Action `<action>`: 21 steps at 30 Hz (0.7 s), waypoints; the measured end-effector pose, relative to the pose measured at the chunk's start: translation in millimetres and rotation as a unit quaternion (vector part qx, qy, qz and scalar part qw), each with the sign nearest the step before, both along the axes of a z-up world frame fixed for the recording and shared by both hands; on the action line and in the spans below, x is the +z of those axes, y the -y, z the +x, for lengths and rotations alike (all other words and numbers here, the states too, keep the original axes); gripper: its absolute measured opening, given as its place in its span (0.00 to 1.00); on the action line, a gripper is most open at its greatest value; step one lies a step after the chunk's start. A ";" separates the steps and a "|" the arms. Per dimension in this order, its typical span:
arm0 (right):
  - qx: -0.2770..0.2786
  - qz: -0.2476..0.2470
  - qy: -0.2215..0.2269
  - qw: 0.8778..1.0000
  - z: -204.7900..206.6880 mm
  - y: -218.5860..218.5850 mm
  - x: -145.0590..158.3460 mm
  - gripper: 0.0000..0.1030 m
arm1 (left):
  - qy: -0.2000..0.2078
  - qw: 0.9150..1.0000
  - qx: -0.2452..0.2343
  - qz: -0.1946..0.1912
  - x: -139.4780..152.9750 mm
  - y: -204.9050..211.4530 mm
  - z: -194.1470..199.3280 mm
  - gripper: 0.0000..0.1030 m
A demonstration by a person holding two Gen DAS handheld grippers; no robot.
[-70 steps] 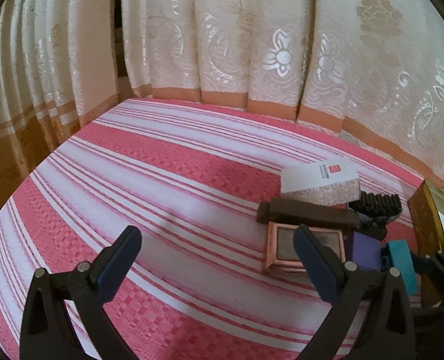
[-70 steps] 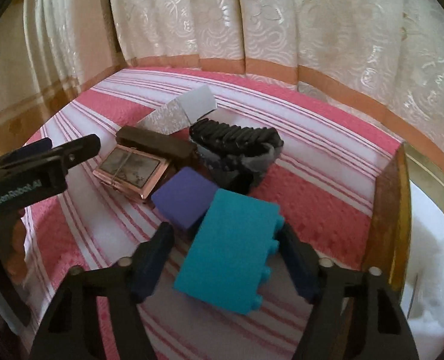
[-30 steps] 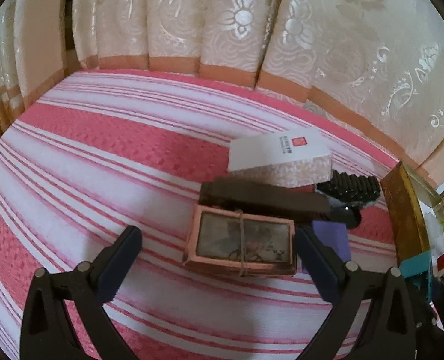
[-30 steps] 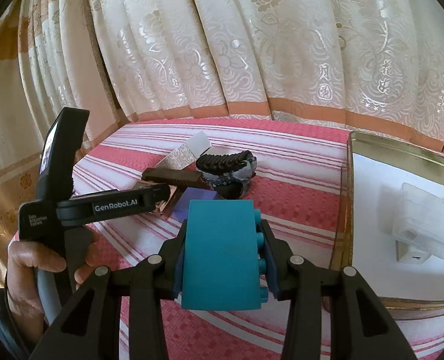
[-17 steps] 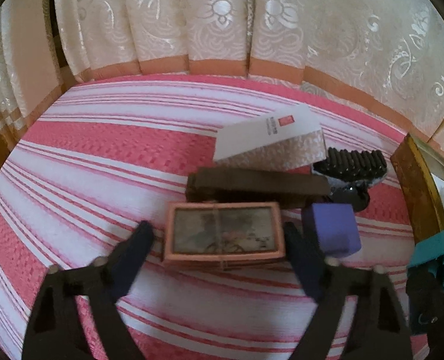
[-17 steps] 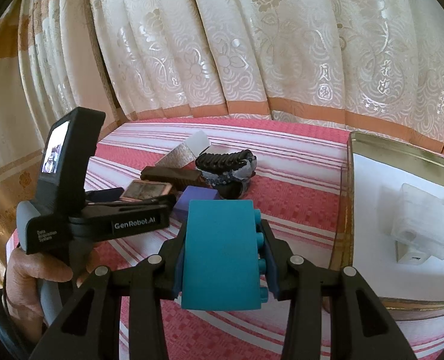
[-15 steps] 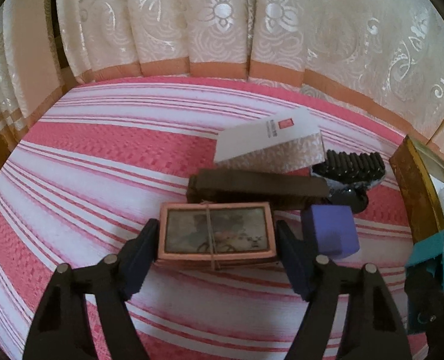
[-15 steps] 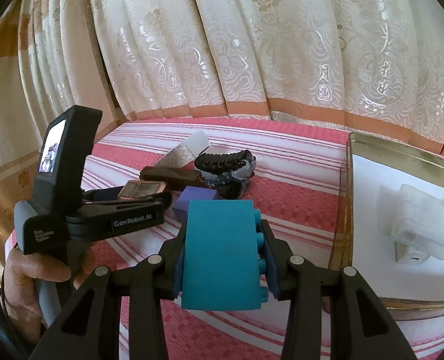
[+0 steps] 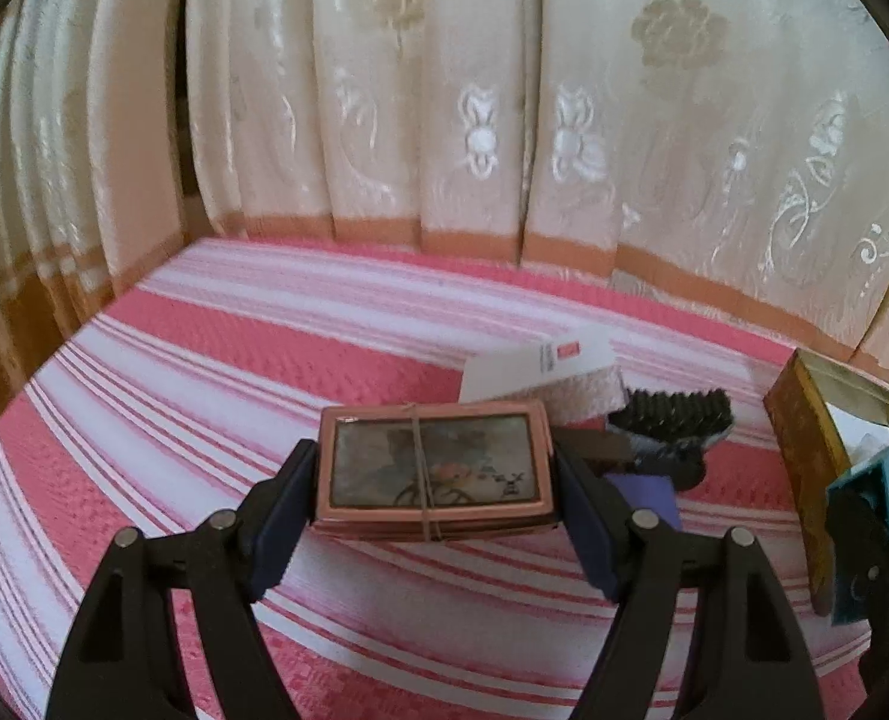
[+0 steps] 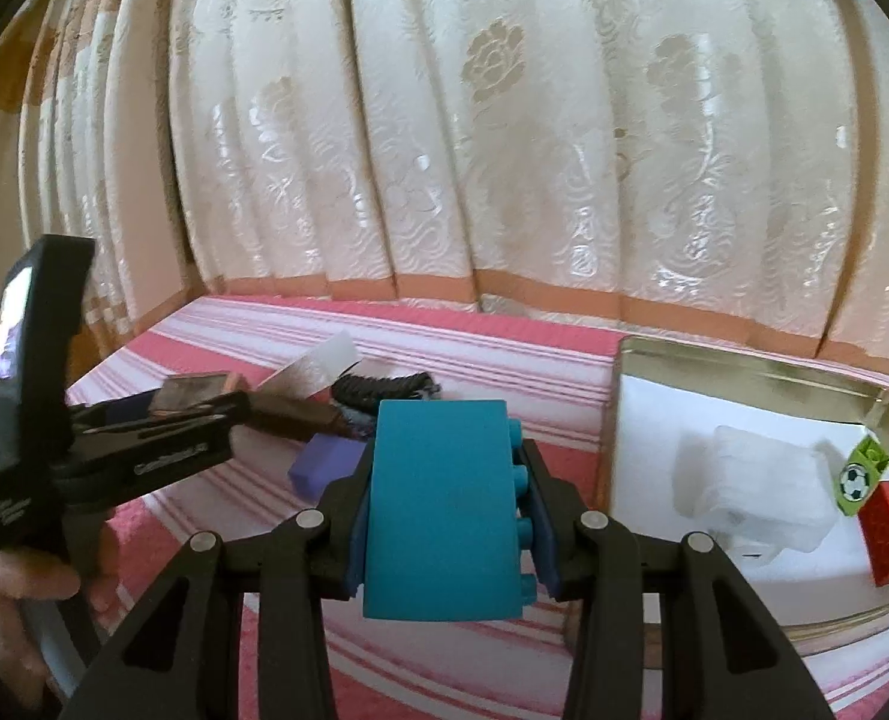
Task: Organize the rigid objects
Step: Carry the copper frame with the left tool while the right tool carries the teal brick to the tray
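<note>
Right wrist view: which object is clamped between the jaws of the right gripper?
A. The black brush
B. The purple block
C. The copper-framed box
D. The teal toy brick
D: the right gripper has its jaws pressed against both sides of the teal toy brick, lifted clear of the striped cloth.

framed box (image 9: 432, 468) in left claw (image 9: 432, 501) | brick (image 10: 441, 501) in right claw (image 10: 447, 507) | tin (image 10: 624, 372) right

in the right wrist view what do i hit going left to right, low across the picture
left gripper with the copper-framed box → purple block → teal brick in the right gripper → gold tray → clear plastic box → red brick
</note>
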State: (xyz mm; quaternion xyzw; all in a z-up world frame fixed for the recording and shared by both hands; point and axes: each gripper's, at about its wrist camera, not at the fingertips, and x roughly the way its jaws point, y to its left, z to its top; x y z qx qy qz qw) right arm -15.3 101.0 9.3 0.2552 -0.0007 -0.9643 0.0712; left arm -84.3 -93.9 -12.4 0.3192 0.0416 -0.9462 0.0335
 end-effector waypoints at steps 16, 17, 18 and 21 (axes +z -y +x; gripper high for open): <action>-0.023 0.005 -0.017 1.000 0.8 -5.7 0.6 0.44 | -0.064 0.997 0.011 -0.033 11.3 -17.6 20.4 0.74; -0.023 0.006 -0.019 1.000 1.0 -6.3 0.7 0.44 | -0.066 0.997 0.010 -0.031 11.5 -18.0 22.4 0.74; -0.024 0.007 -0.019 1.000 1.6 -6.9 1.0 0.44 | -0.066 0.997 0.008 -0.029 11.5 -18.9 23.0 0.74; -0.025 0.006 -0.019 0.999 1.2 -10.7 1.5 0.44 | -0.066 0.997 0.002 -0.027 11.5 -24.0 25.2 0.74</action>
